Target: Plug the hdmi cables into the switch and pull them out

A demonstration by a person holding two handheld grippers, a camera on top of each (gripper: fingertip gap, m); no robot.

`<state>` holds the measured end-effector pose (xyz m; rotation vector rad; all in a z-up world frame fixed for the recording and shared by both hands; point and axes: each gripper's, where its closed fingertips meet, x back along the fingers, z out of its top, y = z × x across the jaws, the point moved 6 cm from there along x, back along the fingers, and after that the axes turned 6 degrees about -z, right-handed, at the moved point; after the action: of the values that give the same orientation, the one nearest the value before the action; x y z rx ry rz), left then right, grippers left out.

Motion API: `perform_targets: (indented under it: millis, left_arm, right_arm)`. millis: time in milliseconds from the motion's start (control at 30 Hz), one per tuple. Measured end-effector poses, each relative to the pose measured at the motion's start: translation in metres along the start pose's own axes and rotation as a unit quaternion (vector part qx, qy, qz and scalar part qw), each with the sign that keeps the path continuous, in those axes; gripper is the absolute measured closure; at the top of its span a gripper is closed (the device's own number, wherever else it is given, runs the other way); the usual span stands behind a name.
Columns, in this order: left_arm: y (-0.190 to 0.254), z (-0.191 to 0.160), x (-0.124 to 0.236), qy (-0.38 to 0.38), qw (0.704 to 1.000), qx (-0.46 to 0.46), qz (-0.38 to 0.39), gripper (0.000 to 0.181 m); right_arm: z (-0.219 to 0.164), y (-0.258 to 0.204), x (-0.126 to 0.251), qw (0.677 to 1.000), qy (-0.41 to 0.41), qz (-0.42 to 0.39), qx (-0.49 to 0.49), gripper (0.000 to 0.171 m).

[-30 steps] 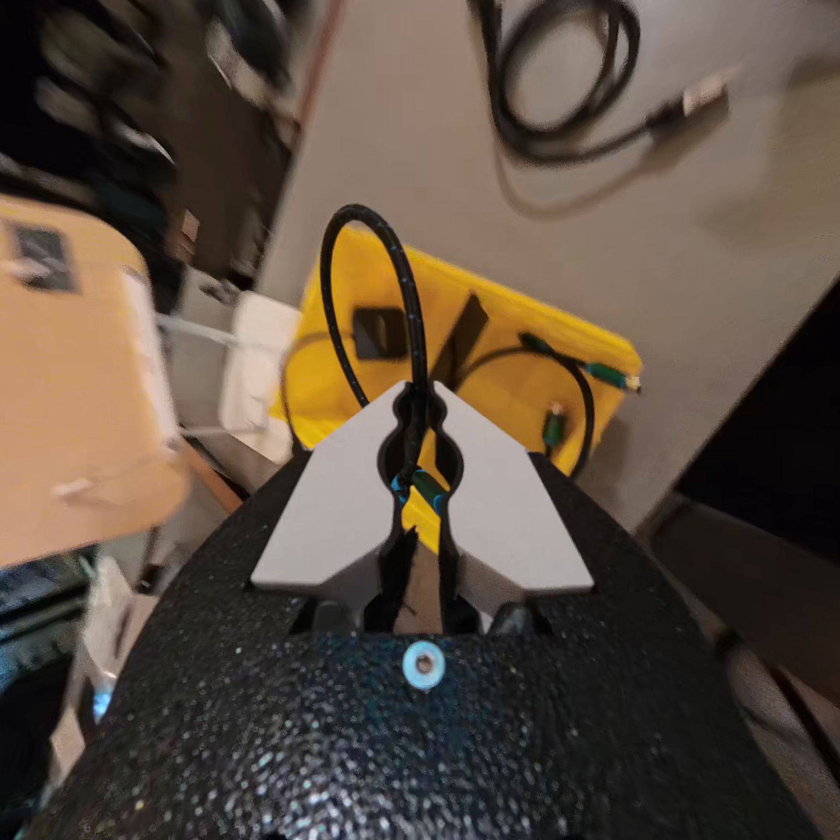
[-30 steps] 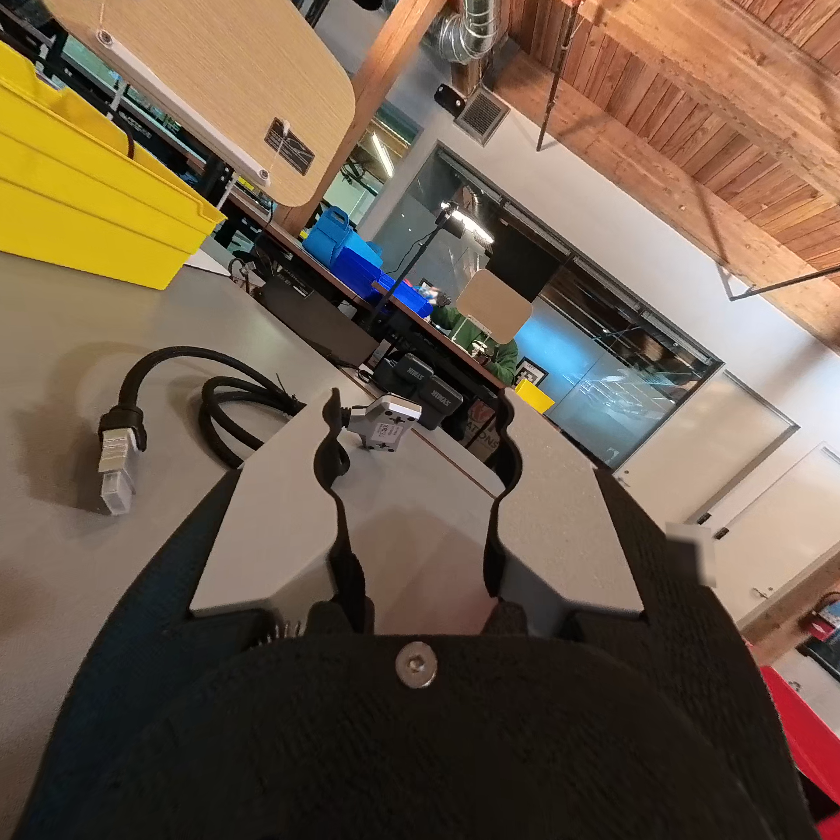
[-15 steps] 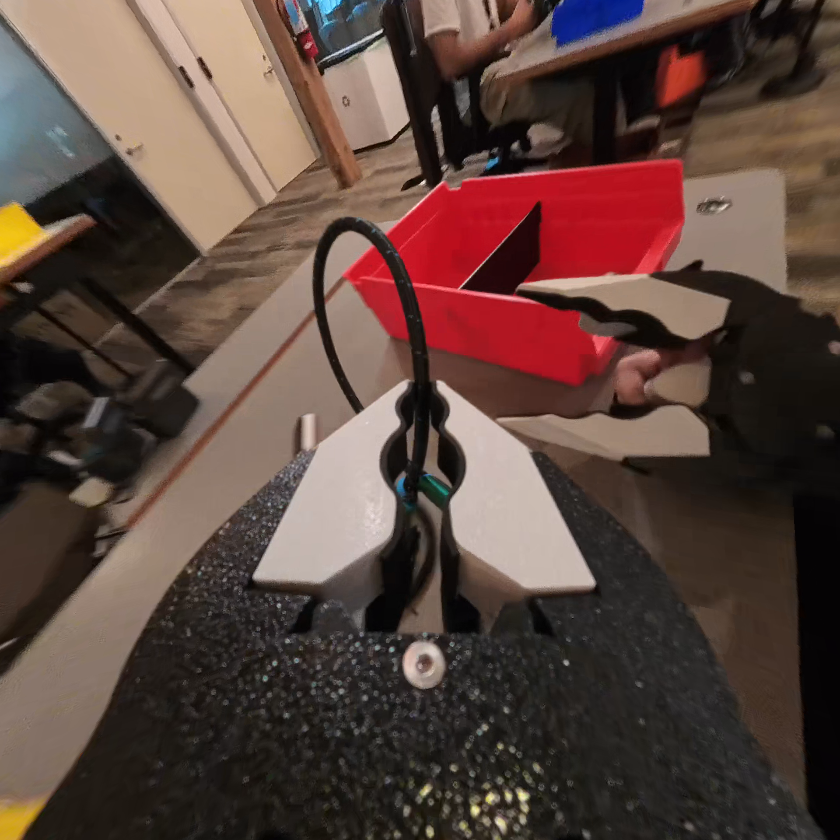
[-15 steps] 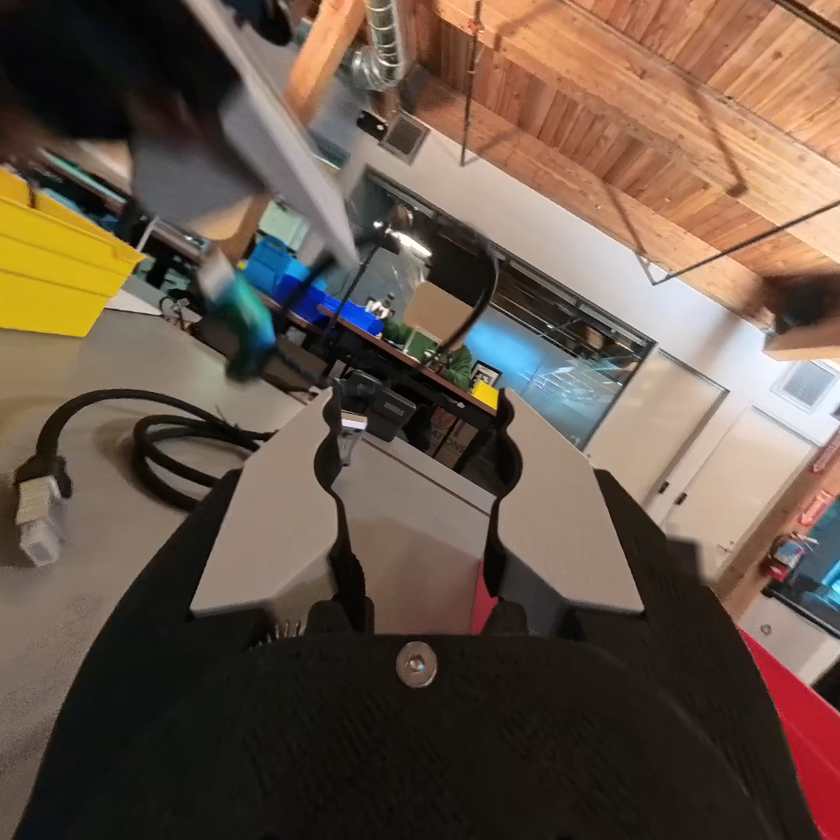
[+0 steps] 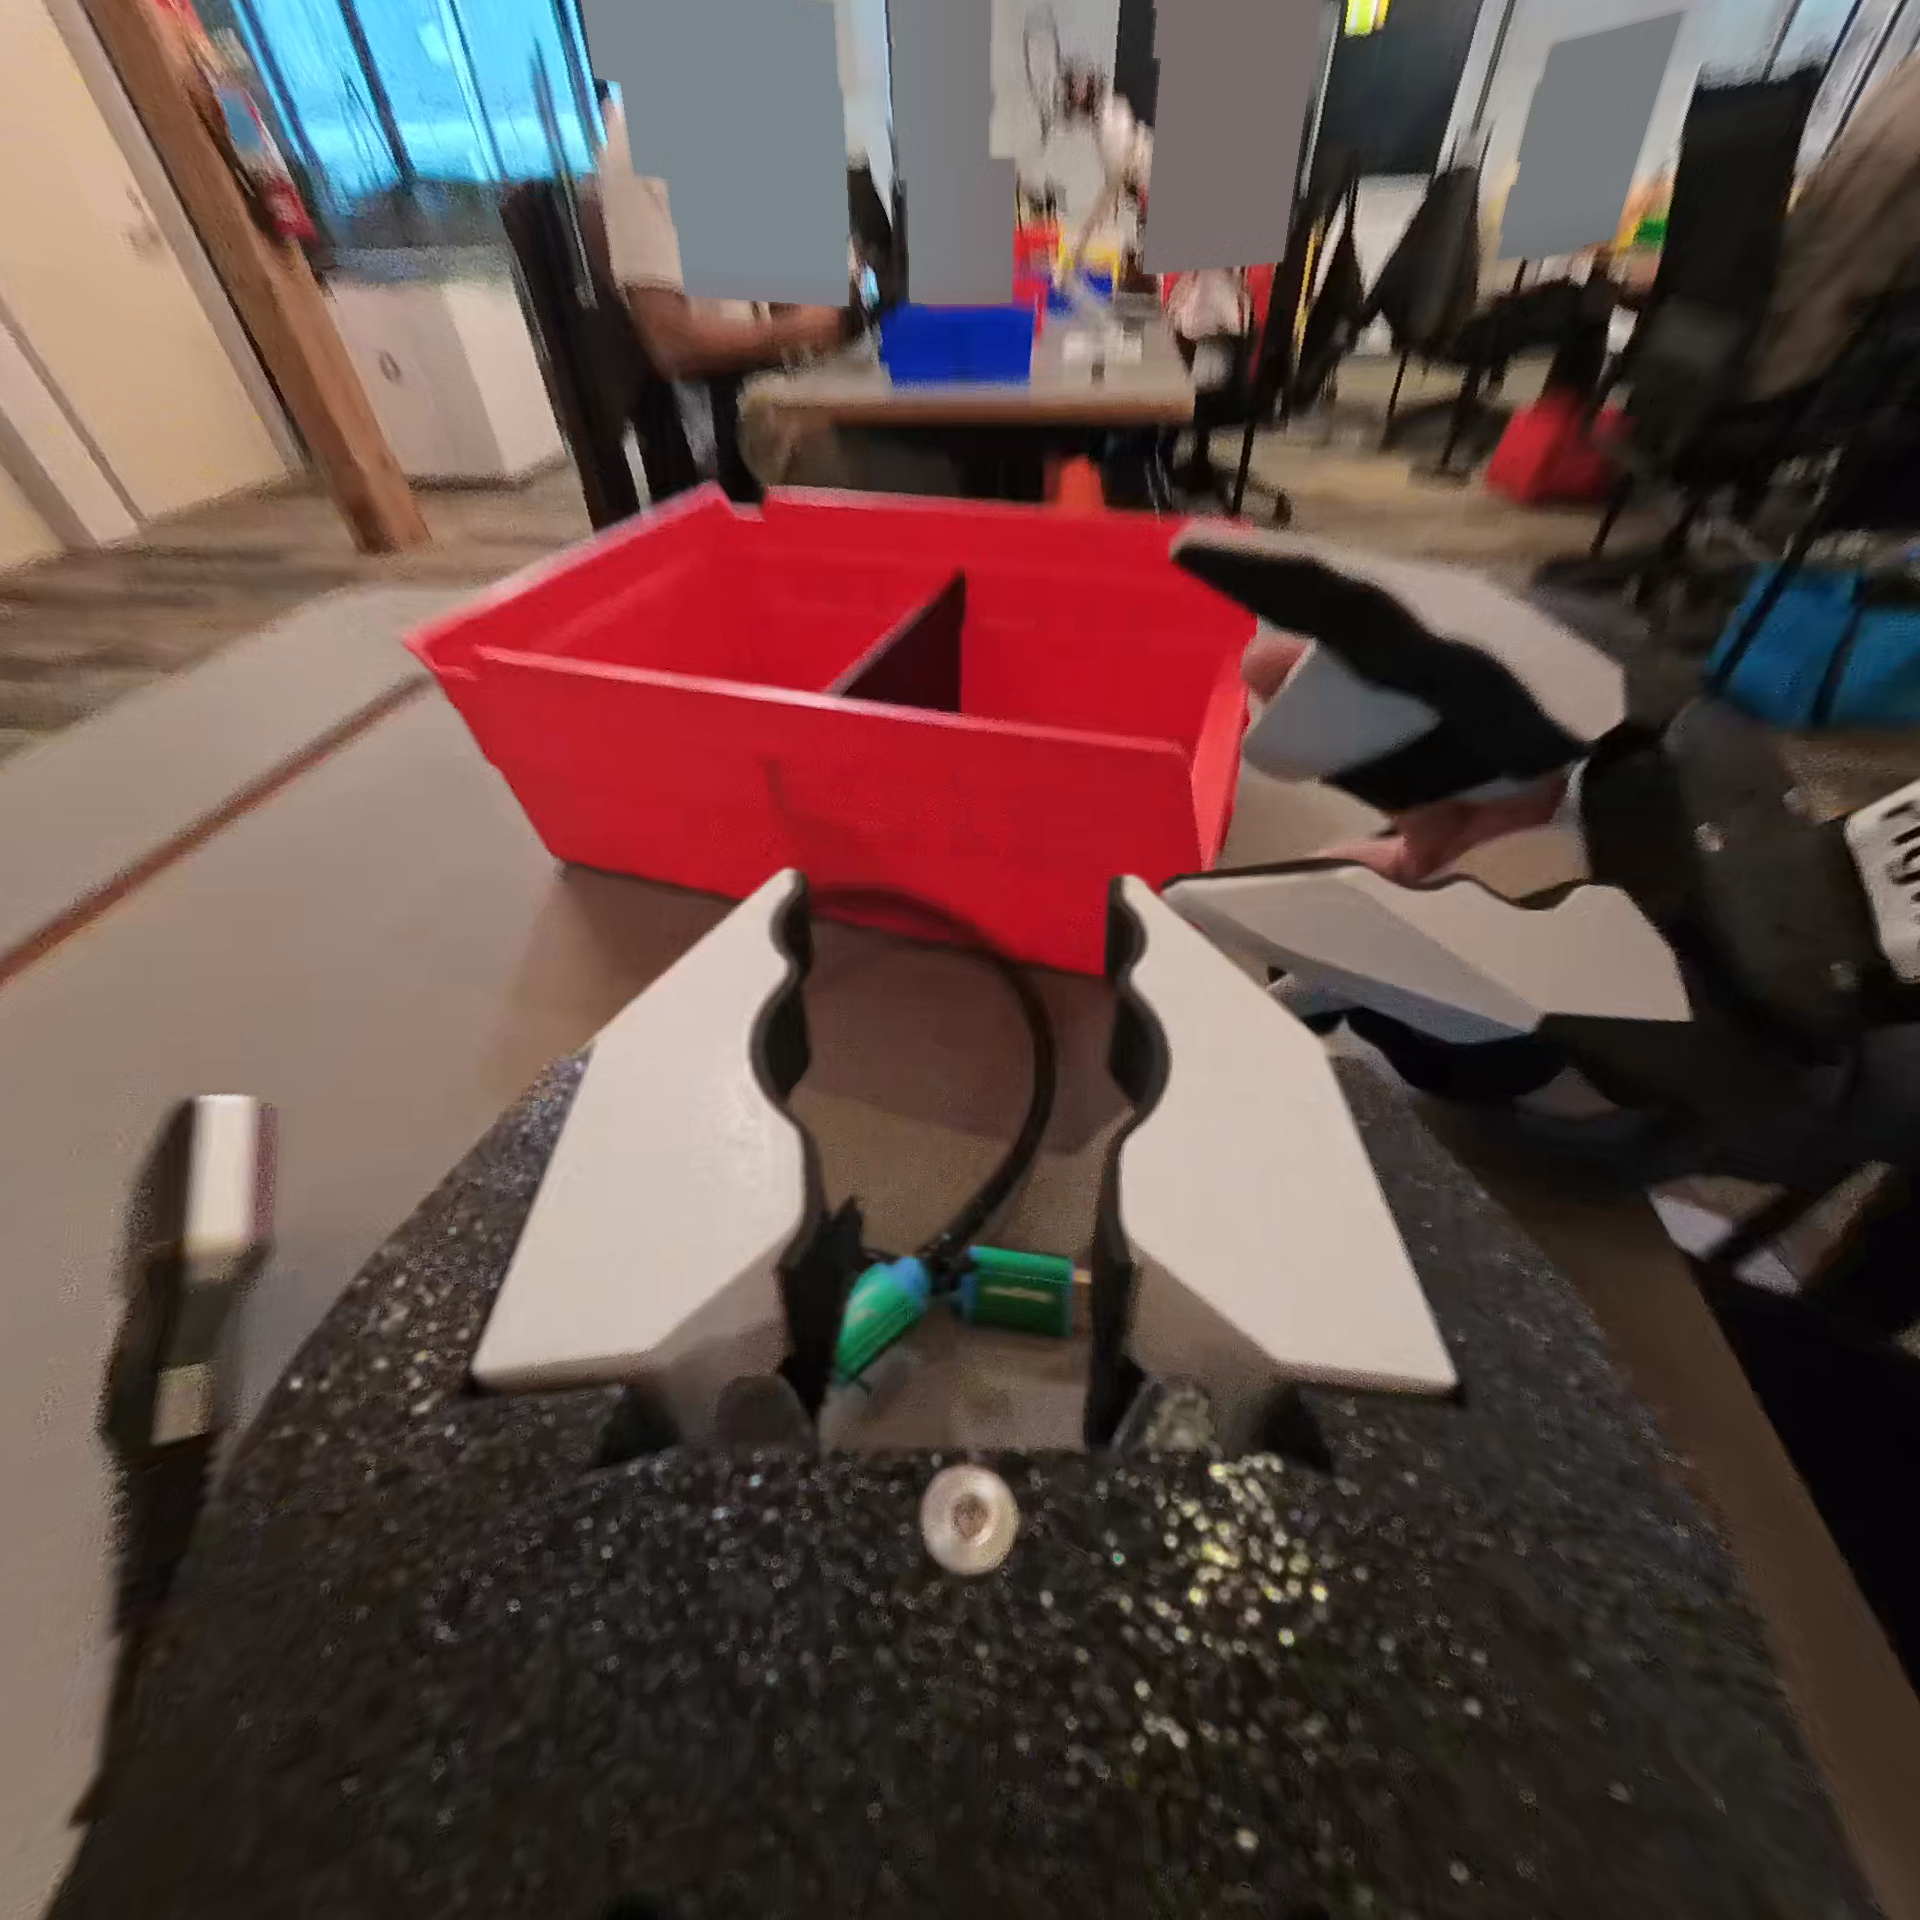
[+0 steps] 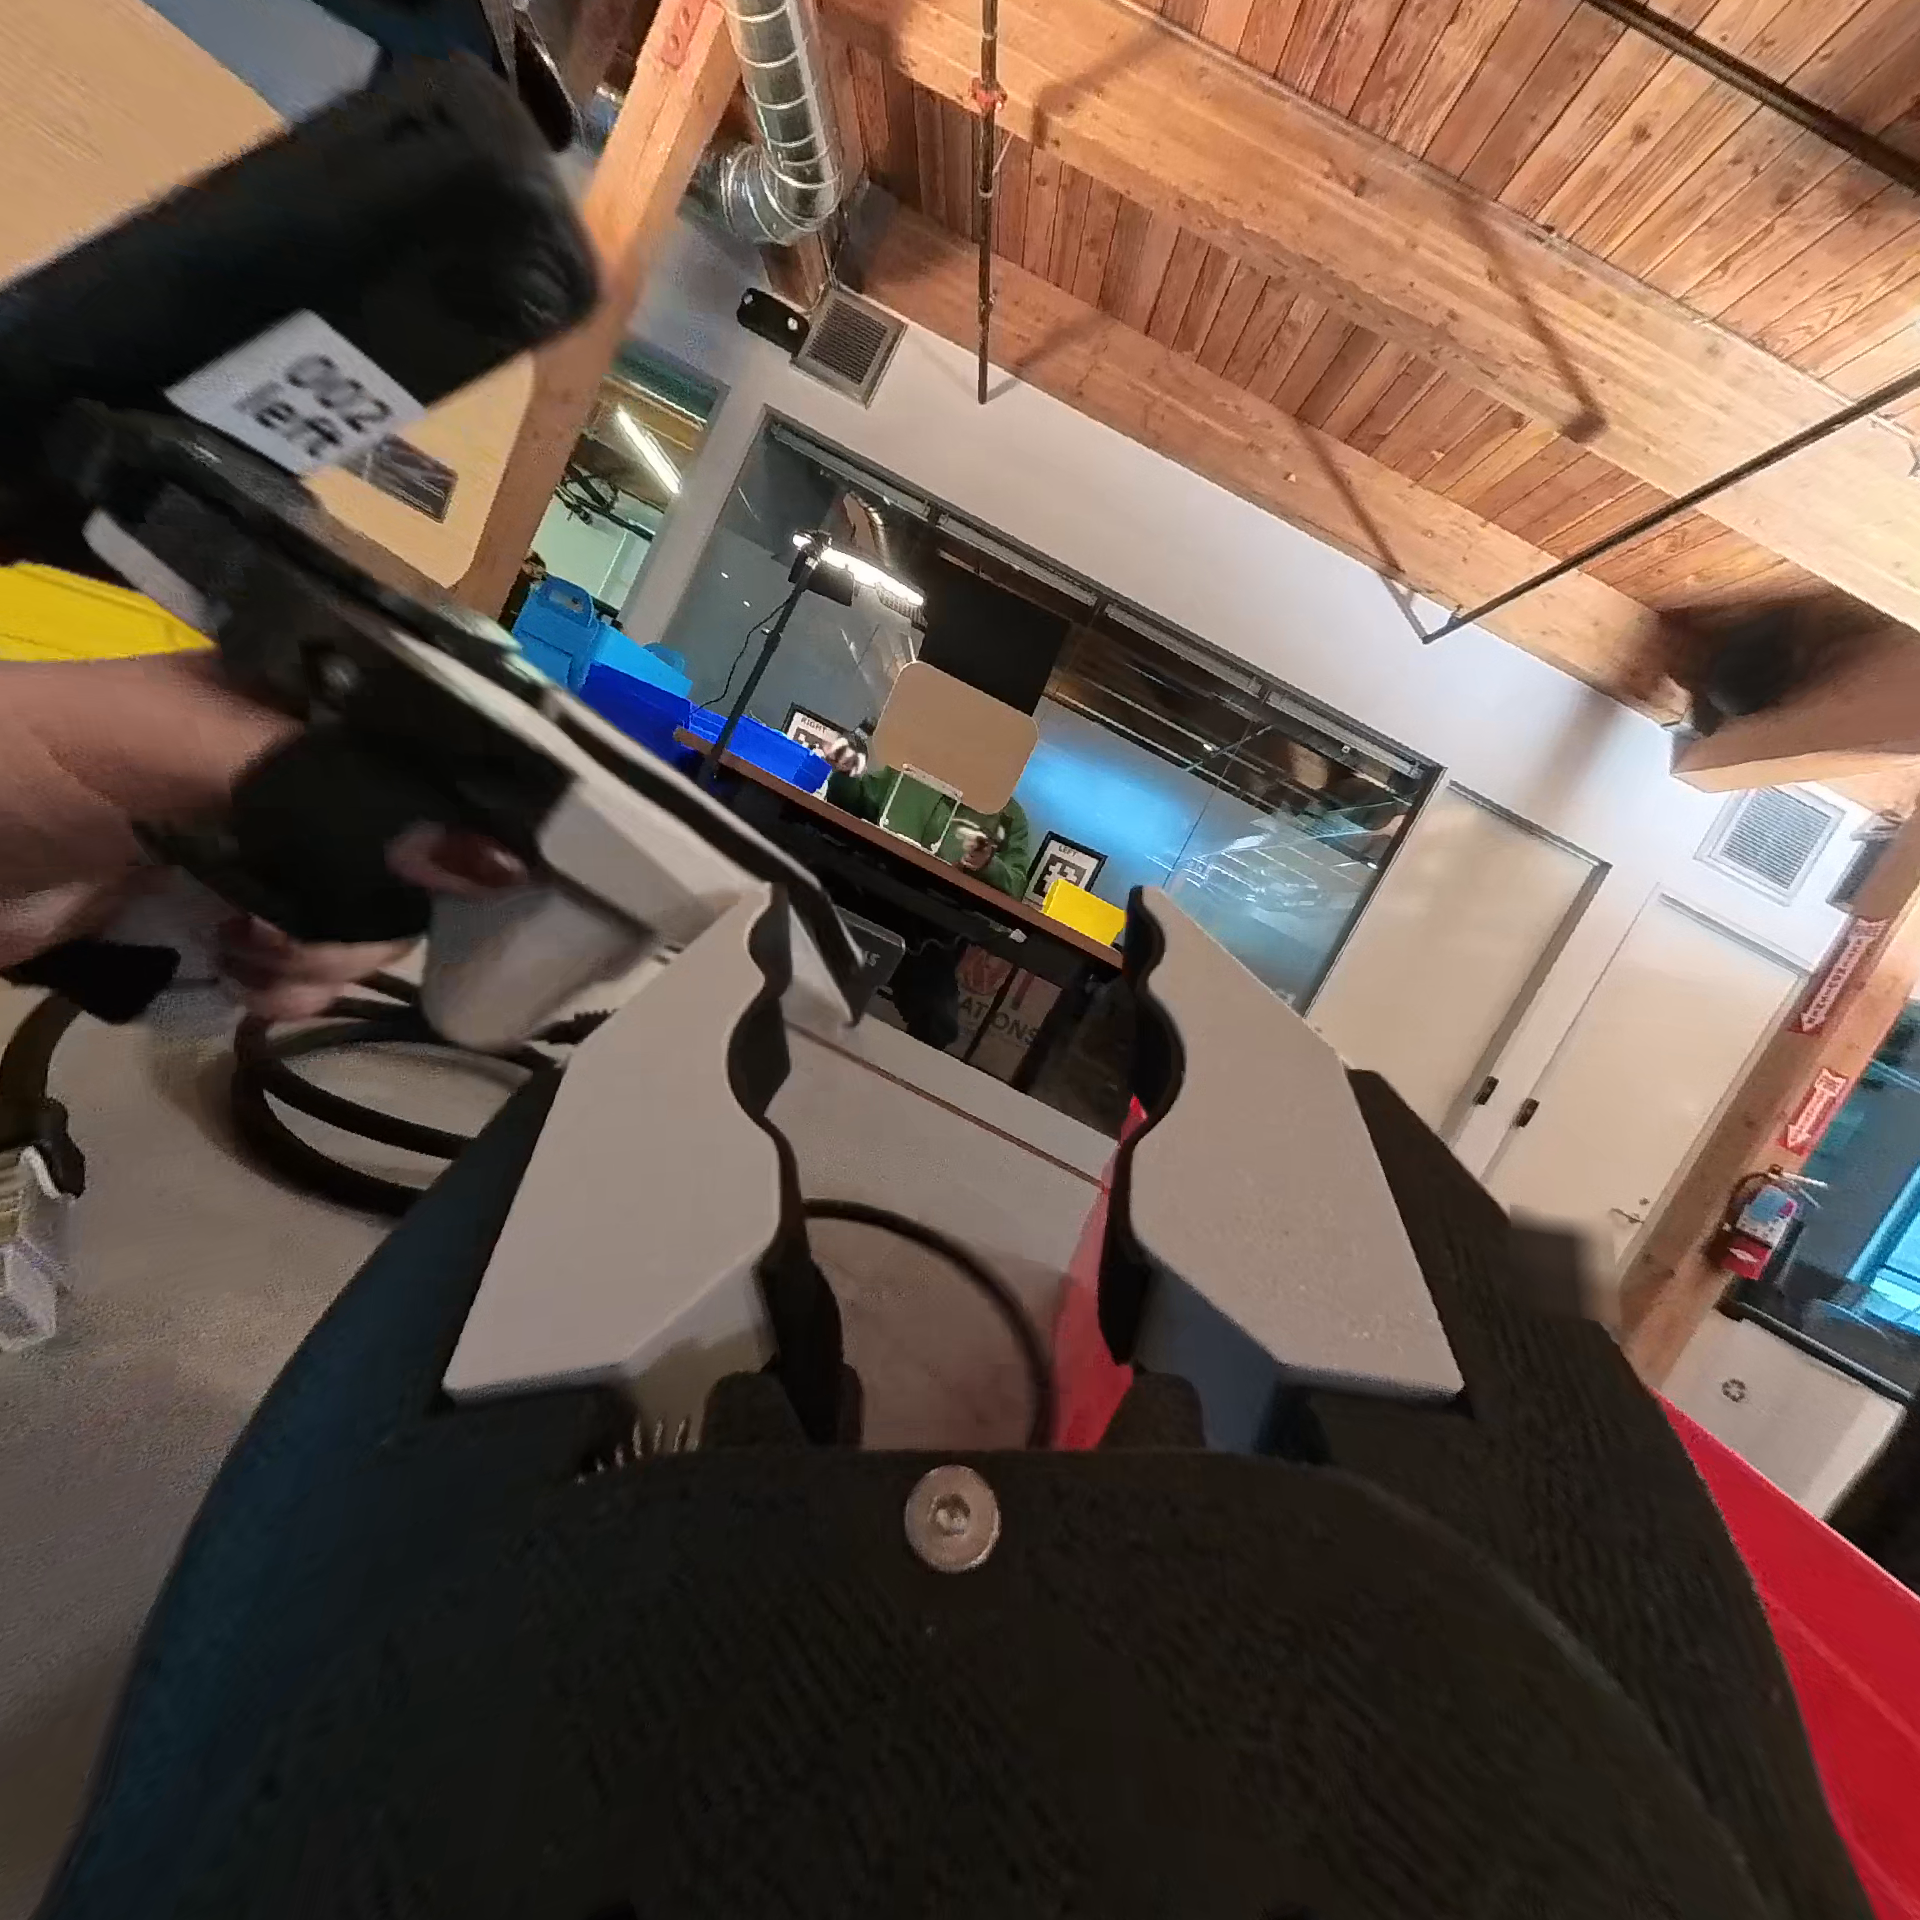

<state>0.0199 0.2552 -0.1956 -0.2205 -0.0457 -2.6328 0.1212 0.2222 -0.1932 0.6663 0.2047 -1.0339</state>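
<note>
A grey surface (image 5: 312, 987) in a busy workshop carries a red bin (image 5: 831, 769); both the left tool (image 5: 956, 904) and right tool (image 6: 951, 914) gape wide, empty, the green-ended cable (image 5: 997, 1195) lying loose between the left tool's fingers

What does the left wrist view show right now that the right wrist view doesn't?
Only the left wrist view shows the short black cable's green plugs lying on the table between the open left tongs, the red bin's dark divider, and a silver device, too blurred to identify.

Only the right wrist view shows the coiled black cable, its silver connector and a yellow bin.

Both show the red bin, the short black cable, the grey table and the open right tongs.
</note>
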Motion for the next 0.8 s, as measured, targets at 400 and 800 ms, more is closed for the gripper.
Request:
perform_targets:
  millis: [400, 800]
  left_arm:
    - [-0.098, -0.030, 0.061, -0.066, 0.966, -0.064, 0.242, 0.120]
    - [-0.148, -0.072, 0.007, -0.293, 0.915, -0.122, 0.248, 0.138]
  right_arm:
    - [-0.010, -0.005, -0.005, 1.000, -0.026, 0.014, -0.002, 0.110]
    - [-0.010, -0.017, -0.004, 0.998, -0.024, 0.053, 0.010, 0.111]
